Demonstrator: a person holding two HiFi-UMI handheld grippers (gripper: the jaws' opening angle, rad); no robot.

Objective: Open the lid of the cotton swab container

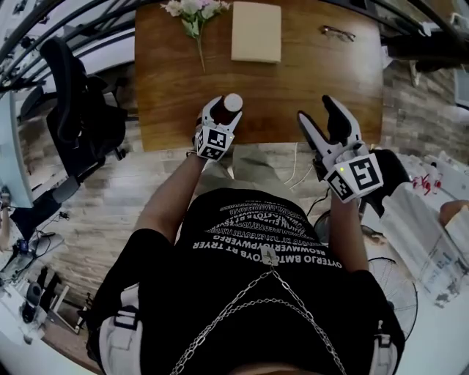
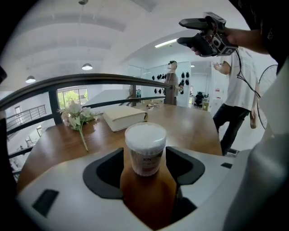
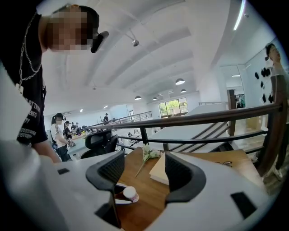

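A person in a black printed T-shirt [image 1: 271,242] is standing at a wooden worktop [image 1: 293,73], holding a gripper in each hand. The left gripper [image 1: 223,113] is reaching in over the worktop's near edge. Its fingers [image 2: 106,173] are standing spread on either side of the cotton swab container [image 2: 144,155]. The container is sitting upright on the wood between the fingers, close to that edge. Brown wood is showing at either side of its body, and the pads are not visibly pressing on it. The white lid [image 2: 145,134] is sitting closed on top of the container.

The right gripper [image 1: 314,106] is being held above the same edge, well apart to the right. Its fingers [image 3: 183,173] are gaping wide, with nothing between them.

Farther back on the worktop, a bunch of pale flowers [image 1: 194,11] is lying just beside a cream-coloured book [image 1: 256,31]. A pair of glasses [image 1: 338,32] is resting toward the far right corner. A black office chair [image 1: 80,110] is standing on the floor to the left of the worktop.
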